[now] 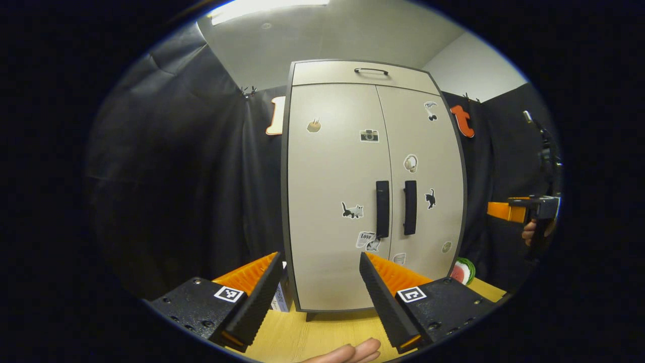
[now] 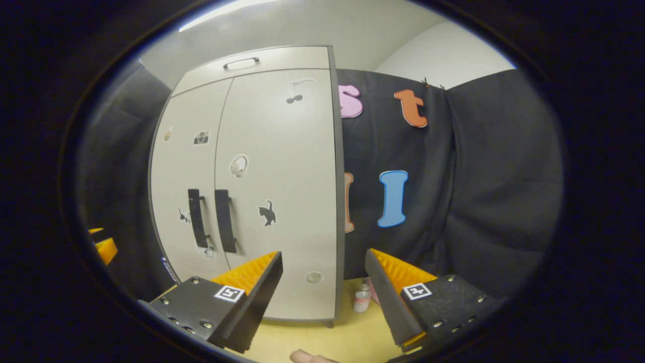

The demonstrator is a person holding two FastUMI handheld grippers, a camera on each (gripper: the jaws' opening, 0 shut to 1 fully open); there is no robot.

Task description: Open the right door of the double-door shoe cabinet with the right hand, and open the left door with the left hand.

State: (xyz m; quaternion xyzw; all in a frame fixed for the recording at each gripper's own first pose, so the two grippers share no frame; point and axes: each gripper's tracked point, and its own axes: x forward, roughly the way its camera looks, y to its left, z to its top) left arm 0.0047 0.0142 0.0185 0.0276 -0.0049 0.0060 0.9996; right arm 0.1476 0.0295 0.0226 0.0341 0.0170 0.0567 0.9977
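Fingertips of a hand [image 1: 347,353] are peeking in at the bottom of the left gripper view, just beneath the left claw [image 1: 320,275], which is spread wide and gripping nothing. Beyond it, the shoe cabinet [image 1: 373,186] is standing upright on a pale wooden counter [image 1: 312,338], with both doors shut. Two dark vertical handles are sitting side by side at the cabinet's middle seam: the left door handle [image 1: 382,209] and the right door handle [image 1: 410,207]. Small stickers are dotting both doors, and a drawer with a slim handle [image 1: 371,70] is running across the cabinet's top. To the cabinet's right, the other claw is showing at the edge, held by a hand [image 1: 529,232].

In the right gripper view, the right claw [image 2: 325,277] is also spread wide and gripping nothing, facing the cabinet's right edge. A small bottle [image 2: 361,297] is standing on the counter just right of the cabinet's base.
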